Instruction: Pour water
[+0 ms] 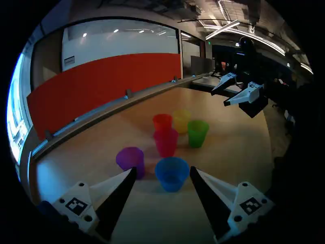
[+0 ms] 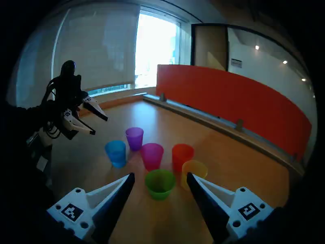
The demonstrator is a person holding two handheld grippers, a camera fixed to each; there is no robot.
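In the left gripper view, the left gripper (image 1: 162,171) reaches forward from the bottom edge with its two fingers (image 1: 118,195) wide apart and holding nothing. Ahead of them, on the light wooden tabletop (image 1: 231,158), six cups stand upright in a close group. The blue translucent plastic cup (image 1: 172,174) is nearest and appears in the gap between the fingers, touching neither. The purple translucent plastic cup (image 1: 131,158) is just to its left, and the pink translucent plastic cup (image 1: 165,141) is behind. Farther back are the red translucent plastic cup (image 1: 162,121), the yellow translucent plastic cup (image 1: 181,120) and the green translucent plastic cup (image 1: 198,133). The right gripper (image 1: 218,99) hangs above the far side of the tabletop, its fingers apart. A long red wall panel (image 1: 101,85) runs behind. In the right gripper view, the right gripper (image 2: 159,175) also has its fingers (image 2: 115,199) spread and empty. Here the green cup (image 2: 160,184) is nearest, in the gap between them, with the yellow cup (image 2: 195,171) beside it. The left gripper (image 2: 100,126) is at the left, above the tabletop, well apart from the cups, and a bright window (image 2: 156,49) is behind.
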